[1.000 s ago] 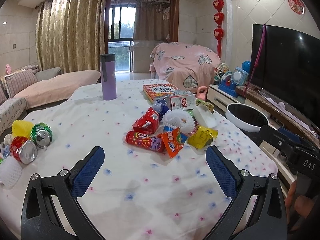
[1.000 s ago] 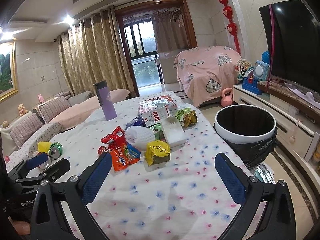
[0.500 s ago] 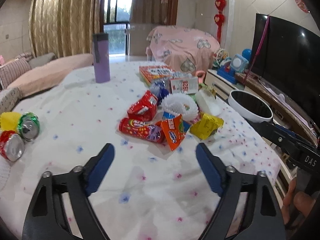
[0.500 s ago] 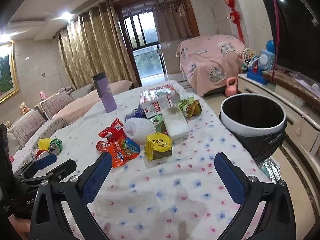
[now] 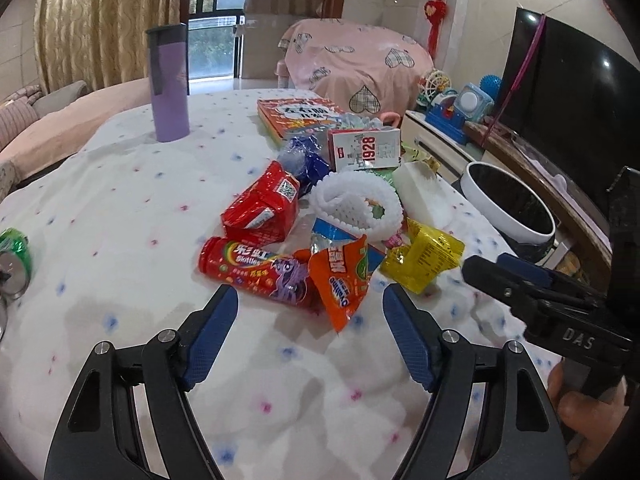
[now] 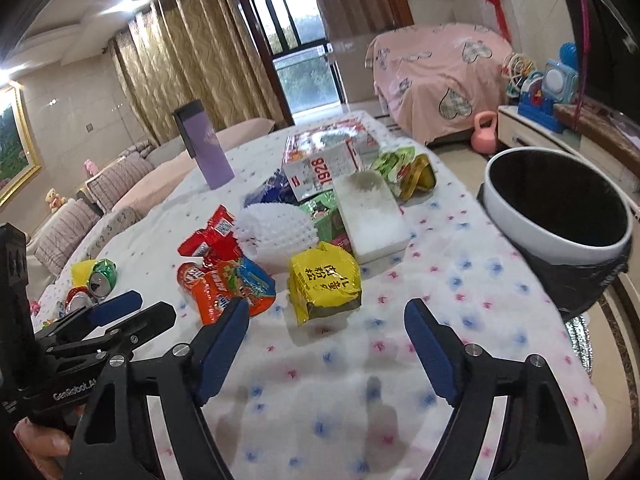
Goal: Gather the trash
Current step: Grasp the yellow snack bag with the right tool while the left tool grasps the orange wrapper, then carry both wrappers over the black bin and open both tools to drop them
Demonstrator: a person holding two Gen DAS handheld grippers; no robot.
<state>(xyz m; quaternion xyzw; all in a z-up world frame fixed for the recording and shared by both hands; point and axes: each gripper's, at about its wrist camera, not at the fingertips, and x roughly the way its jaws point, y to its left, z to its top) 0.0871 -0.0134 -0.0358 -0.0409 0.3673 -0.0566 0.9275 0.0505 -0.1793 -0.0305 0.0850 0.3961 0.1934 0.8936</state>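
A heap of trash lies mid-table. It holds a red Skittles tube (image 5: pixel 256 270), an orange snack packet (image 5: pixel 344 280), a red wrapper (image 5: pixel 262 210), a white foam net (image 5: pixel 358 204), a yellow packet (image 5: pixel 422 258) and a white foam block (image 5: pixel 422 194). My left gripper (image 5: pixel 310 334) is open and empty, just short of the Skittles tube and orange packet. My right gripper (image 6: pixel 326 342) is open and empty, just short of the yellow packet (image 6: pixel 324 280). The black-lined white bin (image 6: pixel 558 216) stands off the table's right edge.
A purple tumbler (image 5: pixel 168 82) stands at the far left of the table. A 1928 box (image 5: pixel 366 148) and a red book (image 5: pixel 300 114) lie behind the heap. Crushed cans (image 6: pixel 100 276) lie at the left edge. A TV (image 5: pixel 576 104) stands at the right.
Both grippers have moved forward and down toward the trash heap, which looms larger. Both stay open and empty.
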